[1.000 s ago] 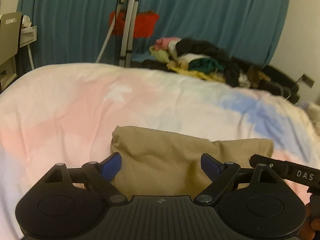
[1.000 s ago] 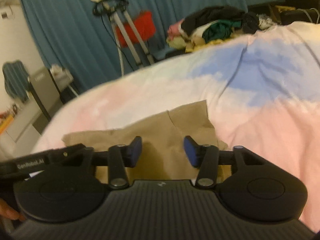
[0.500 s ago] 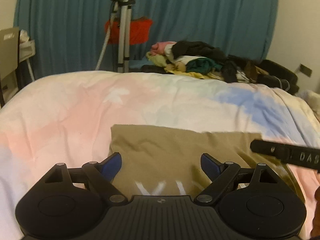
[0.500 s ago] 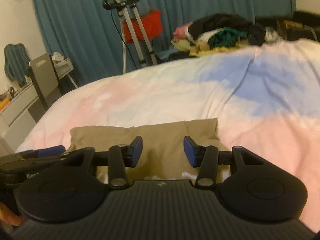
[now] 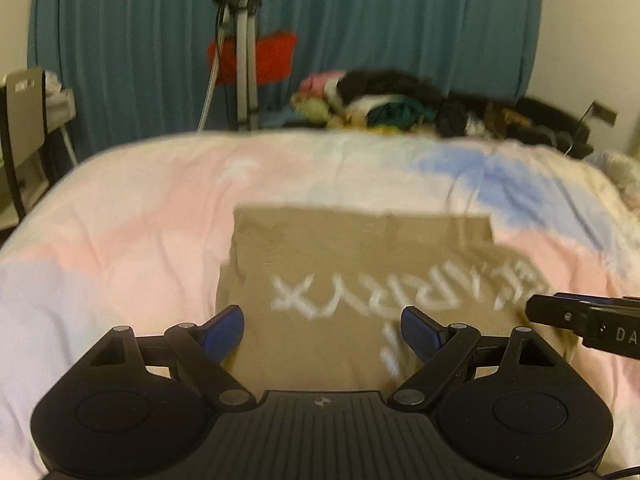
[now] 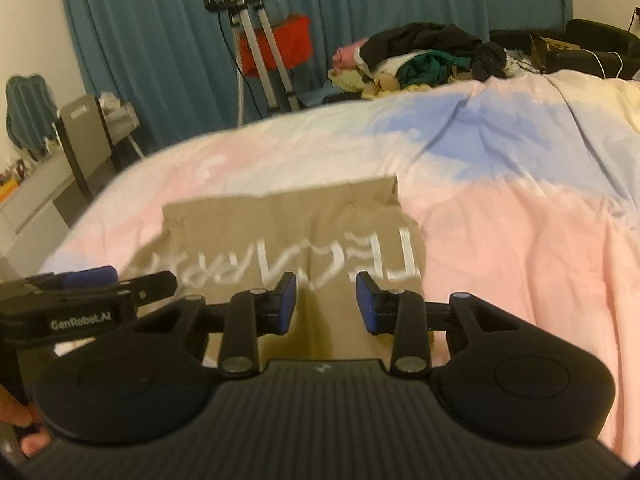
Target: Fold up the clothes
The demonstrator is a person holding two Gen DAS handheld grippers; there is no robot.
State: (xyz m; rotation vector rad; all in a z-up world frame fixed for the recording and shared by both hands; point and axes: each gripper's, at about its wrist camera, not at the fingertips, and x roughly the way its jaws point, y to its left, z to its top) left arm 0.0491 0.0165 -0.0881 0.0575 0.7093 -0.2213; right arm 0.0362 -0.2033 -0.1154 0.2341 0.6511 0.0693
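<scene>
A tan garment [image 5: 340, 256] with white lettering lies flat on the bed, folded into a rectangle; it also shows in the right wrist view [image 6: 280, 224]. My left gripper [image 5: 322, 334] is open and empty above the garment's near left part. My right gripper [image 6: 326, 300] is open and empty above the garment's near right part. Each gripper shows at the edge of the other's view: the right one [image 5: 580, 320], the left one [image 6: 92, 292].
The bed has a pink, white and blue duvet [image 5: 140, 216]. A pile of clothes [image 6: 420, 60] lies at the far side. A metal stand [image 5: 240, 60] with a red cloth stands by the teal curtain. A desk and chair [image 6: 76, 136] stand at the left.
Both grippers have risen and drawn back from the garment. More of it shows now, lying flat with the white lettering in view. Both stay open.
</scene>
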